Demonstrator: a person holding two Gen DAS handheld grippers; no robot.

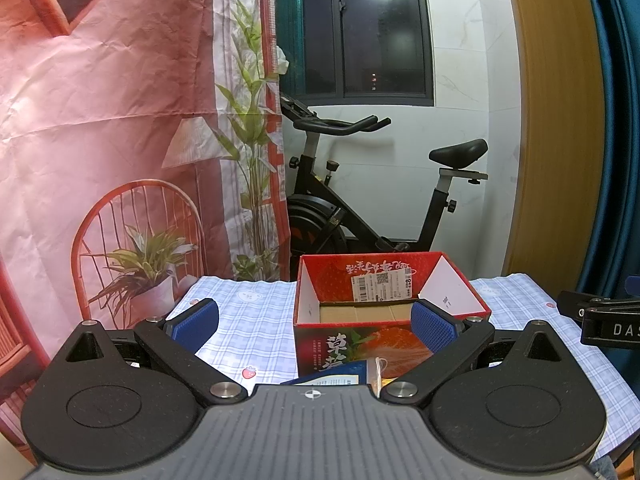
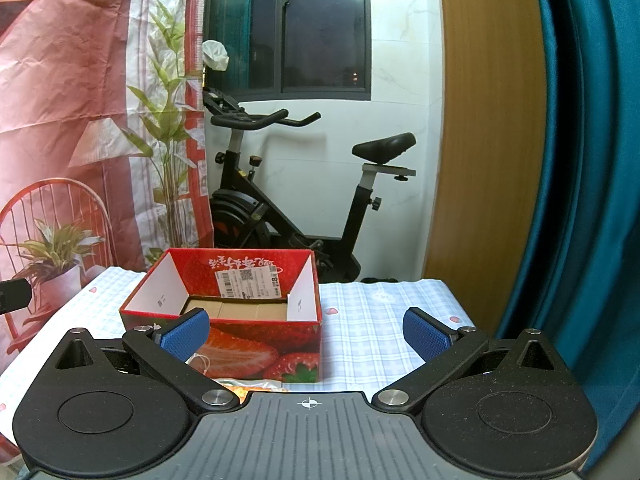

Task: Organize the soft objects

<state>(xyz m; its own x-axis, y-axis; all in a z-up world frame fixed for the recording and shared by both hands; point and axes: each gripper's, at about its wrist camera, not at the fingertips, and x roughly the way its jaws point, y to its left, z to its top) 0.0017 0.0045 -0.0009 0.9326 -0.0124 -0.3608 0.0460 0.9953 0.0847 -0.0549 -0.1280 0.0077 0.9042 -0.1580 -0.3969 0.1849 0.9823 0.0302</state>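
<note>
Now, both your left gripper (image 1: 315, 322) and right gripper (image 2: 306, 334) are wide apart, holding nothing; go low for the packets (image 2: 256, 388) before the red box (image 2: 224, 320).

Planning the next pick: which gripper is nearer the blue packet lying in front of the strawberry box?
Left. The left gripper is just above the blue packet, which lies between its fingers. The right gripper sits off to the box's right; its view doesn't show the packet.

box (image 1: 384, 280): glossy printed cardboard | tablecloth (image 1: 256, 320): checked cloth | curtain (image 2: 592, 160): matt cloth
</note>
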